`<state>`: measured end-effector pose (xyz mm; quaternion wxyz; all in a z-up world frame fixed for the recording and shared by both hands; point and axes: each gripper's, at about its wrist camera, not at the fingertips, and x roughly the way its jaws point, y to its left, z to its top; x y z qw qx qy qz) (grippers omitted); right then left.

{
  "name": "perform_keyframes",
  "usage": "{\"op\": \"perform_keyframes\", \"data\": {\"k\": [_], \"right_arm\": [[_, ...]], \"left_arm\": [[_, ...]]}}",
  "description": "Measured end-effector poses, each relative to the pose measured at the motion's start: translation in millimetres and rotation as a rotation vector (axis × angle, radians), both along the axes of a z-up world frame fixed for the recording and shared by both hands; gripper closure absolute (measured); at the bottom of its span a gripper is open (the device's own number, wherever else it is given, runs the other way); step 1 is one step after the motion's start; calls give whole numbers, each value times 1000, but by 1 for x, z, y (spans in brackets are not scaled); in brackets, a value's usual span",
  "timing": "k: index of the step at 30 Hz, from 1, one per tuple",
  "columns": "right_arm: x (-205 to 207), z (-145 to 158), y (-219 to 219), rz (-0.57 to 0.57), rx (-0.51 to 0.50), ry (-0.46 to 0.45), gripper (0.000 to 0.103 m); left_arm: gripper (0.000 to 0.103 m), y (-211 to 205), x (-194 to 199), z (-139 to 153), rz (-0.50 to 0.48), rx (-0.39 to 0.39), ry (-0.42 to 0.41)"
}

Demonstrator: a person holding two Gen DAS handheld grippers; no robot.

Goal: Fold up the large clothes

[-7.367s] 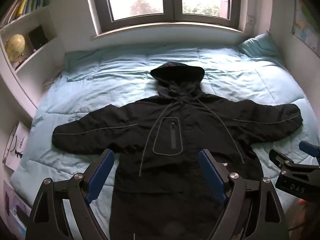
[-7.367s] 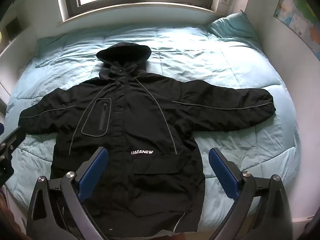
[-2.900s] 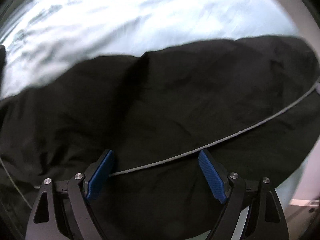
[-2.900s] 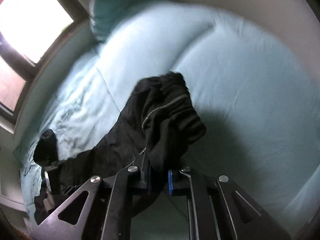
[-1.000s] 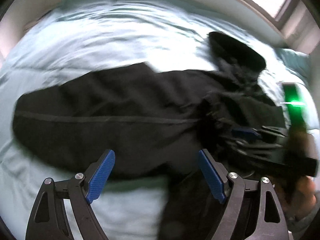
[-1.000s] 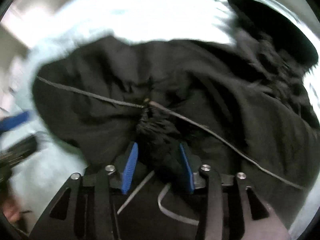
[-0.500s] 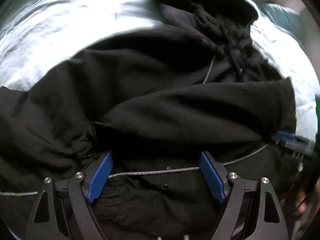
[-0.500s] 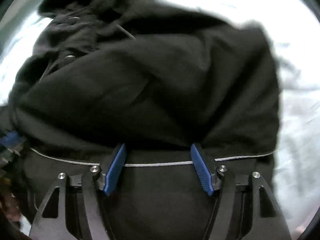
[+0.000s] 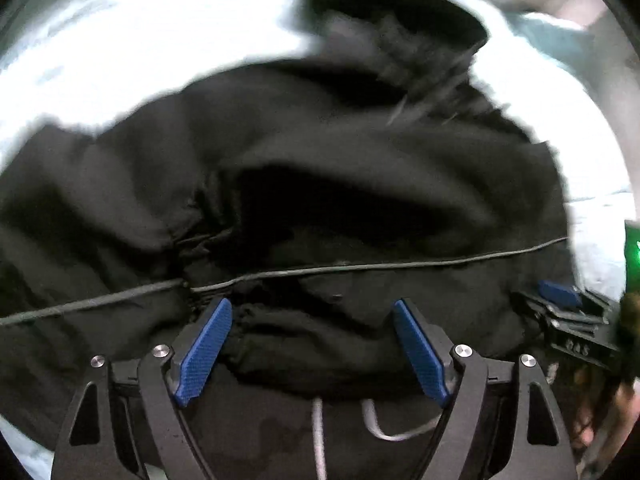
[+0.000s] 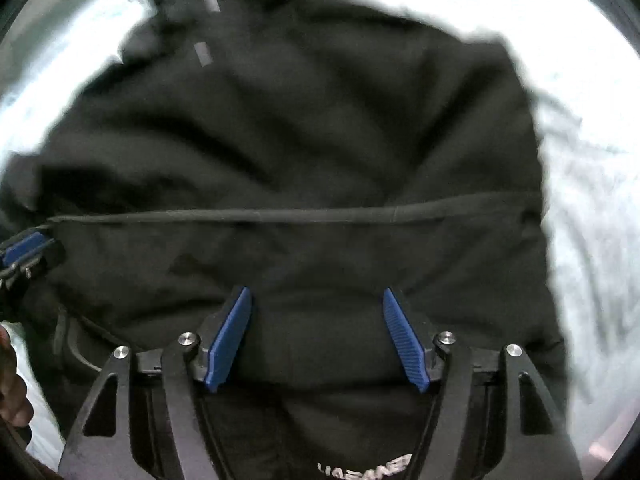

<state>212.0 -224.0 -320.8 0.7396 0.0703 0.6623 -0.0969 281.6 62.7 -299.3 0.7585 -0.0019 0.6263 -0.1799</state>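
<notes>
Pale blue bedding (image 9: 132, 36) fills the background, and a black jacket (image 9: 340, 160) lies across the middle of the bed, sleeves folded over its body. My left gripper (image 9: 310, 342) hangs spread wide over the fabric, gripping nothing. My right gripper (image 10: 318, 338), just widened, is likewise empty above the jacket.

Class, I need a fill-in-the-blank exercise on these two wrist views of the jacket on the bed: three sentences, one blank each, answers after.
1. The jacket is coloured ____.
2. The pads of the right gripper are coloured ____.
3. The jaws of the left gripper stand ____, gripping nothing.

Missing words: black; blue; open
</notes>
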Motion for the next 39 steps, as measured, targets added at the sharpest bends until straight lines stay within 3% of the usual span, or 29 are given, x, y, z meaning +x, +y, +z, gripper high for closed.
{"op": "perform_keyframes", "data": {"k": [4,9,15,19,23,27,32,37,39], "right_arm": [[11,0,-7,-6,-9,39,31],[29,22,-8,23,-17,31,31],[28,39,22,67,-14,37,31],[31,53,53,161,-86,7,31],[42,57,71,194,-93,19,31],[43,54,79,179,-84,29,31],[50,62,89,210,-115,42,31],[40,63,123,230,-142,60,31],[25,45,129,227,-142,69,31]], "left_arm": [[19,-4,-8,20,-28,7,-50],[19,52,-22,63,89,-50,-117],[19,191,-49,89,377,-9,-172],[19,301,-71,95,598,25,-185],[19,406,-89,90,851,-27,-188],[19,475,-90,75,991,-97,-192],[19,514,-81,45,1051,-217,-139],[19,522,-64,12,1068,-236,-84],[19,526,-59,3,1073,-244,-71]]}}
